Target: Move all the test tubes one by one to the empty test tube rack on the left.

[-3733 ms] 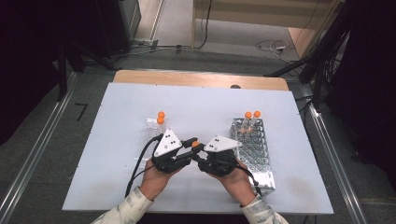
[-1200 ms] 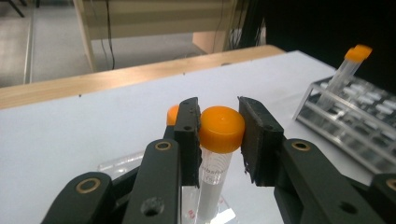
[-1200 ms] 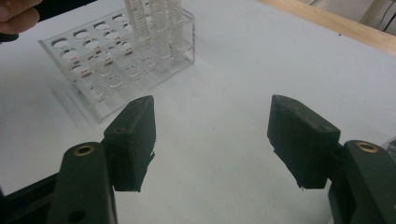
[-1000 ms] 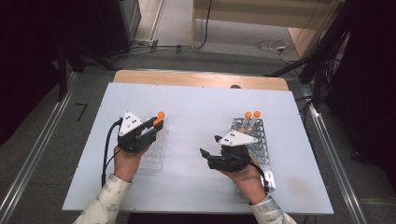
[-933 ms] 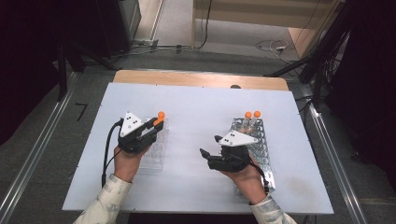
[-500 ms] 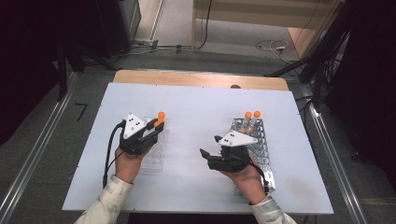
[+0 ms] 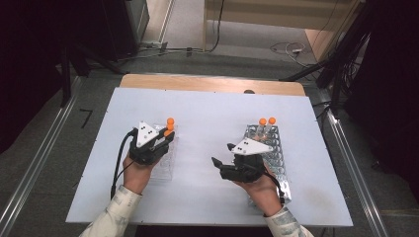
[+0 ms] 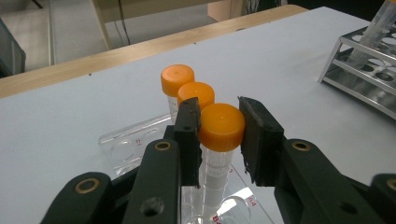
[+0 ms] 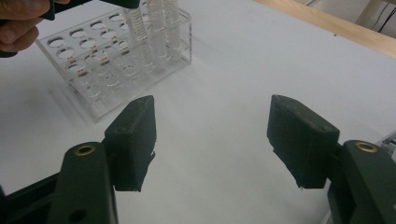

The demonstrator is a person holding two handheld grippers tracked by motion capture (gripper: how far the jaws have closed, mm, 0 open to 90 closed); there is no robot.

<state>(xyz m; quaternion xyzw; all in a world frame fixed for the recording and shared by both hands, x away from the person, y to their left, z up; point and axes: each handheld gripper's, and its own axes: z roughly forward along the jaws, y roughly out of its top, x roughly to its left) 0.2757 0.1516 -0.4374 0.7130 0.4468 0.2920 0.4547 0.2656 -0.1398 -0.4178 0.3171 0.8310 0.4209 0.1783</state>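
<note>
my left gripper (image 8: 218,135) pinches orange-capped tube (image 8: 221,128) standing in clear rack (image 8: 135,147); right gripper (image 9: 212,140) jaws spread wide, nothing btwn, over white table (image 9: 224,84)

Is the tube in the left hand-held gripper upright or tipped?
Upright: the orange-capped tube stands straight in the clear rack, left hand-held gripper clamping its cap.

orange-cap tube (image 8: 221,127) | upright | in clear rack (image 8: 140,142) | 3rd in row
</note>
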